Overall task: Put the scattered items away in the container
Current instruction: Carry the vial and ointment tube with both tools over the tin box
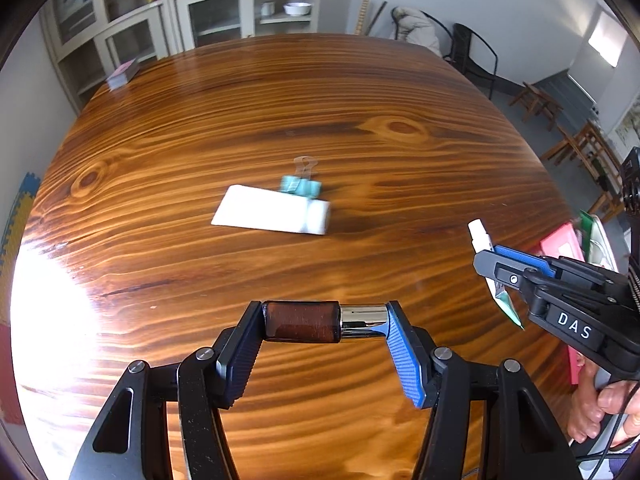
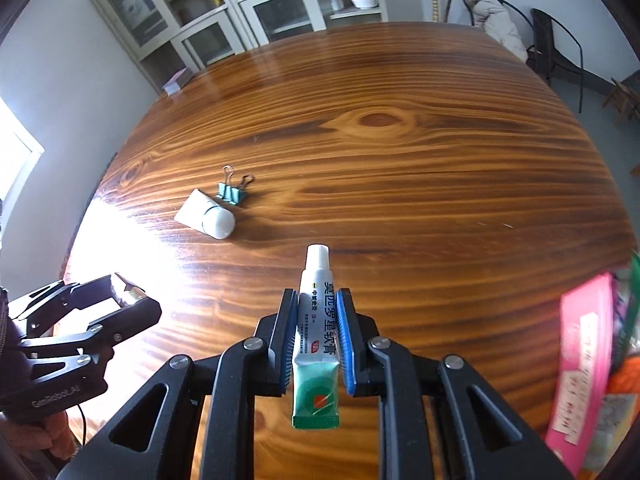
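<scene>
Small white-and-green ointment tube (image 2: pixel 318 328), clamped upright between the pads of the right gripper (image 2: pixel 318 304); brown bottle with silver cap (image 1: pixel 324 321), pinched crosswise in the left gripper (image 1: pixel 324 320); white tube (image 2: pixel 208 216) touching teal binder clips (image 2: pixel 232 194) on wooden table (image 2: pixel 400 184); pink container (image 2: pixel 584 360) at right edge.

Warm orange-brown table (image 2: pixel 420 168) with dark streaky grain and knots, glare bleaching its left side white. The ointment tube (image 2: pixel 316 320) shows white up top with blue lettering, a green lower end with a red-orange dot; the little bottle (image 1: pixel 302 321) is dark amber-brown with a shiny silver cap. A plain white tube (image 2: pixel 208 214) lies by teal binder clips (image 2: pixel 232 194), with a pink box (image 2: pixel 588 356) at right; the pads are ribbed, one black and one blue.
</scene>
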The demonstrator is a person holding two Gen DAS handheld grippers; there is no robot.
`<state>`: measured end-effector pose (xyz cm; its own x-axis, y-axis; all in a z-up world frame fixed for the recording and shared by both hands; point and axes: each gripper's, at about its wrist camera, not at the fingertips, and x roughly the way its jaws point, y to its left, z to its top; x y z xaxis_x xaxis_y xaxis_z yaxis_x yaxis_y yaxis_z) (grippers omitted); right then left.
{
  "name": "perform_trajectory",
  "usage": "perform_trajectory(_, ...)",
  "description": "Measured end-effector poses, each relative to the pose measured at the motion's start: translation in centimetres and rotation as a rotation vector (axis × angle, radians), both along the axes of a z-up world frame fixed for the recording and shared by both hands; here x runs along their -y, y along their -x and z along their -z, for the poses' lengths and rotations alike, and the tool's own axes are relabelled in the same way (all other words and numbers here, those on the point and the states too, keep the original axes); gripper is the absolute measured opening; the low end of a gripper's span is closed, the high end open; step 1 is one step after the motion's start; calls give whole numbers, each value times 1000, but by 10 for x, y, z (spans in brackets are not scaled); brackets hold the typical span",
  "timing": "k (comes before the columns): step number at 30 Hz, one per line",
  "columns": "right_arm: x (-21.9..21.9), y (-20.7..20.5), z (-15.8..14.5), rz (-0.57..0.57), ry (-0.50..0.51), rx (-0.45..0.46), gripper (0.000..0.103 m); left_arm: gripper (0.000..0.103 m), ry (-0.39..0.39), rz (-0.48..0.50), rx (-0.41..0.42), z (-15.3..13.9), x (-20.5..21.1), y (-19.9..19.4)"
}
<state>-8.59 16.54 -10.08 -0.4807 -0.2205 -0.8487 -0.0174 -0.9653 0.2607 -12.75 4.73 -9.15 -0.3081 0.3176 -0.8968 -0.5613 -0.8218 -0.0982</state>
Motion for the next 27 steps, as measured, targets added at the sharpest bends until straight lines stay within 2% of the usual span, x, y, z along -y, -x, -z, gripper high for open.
perform_trajectory(13, -97, -59, -32, 122, -55, -47, 21, 62, -15, 127, -33, -18, -85, -66)
perform_trajectory(27, -180, -105, -47, 220, -92, -77, 21, 62, -40, 246, -42, -23, -174, -127)
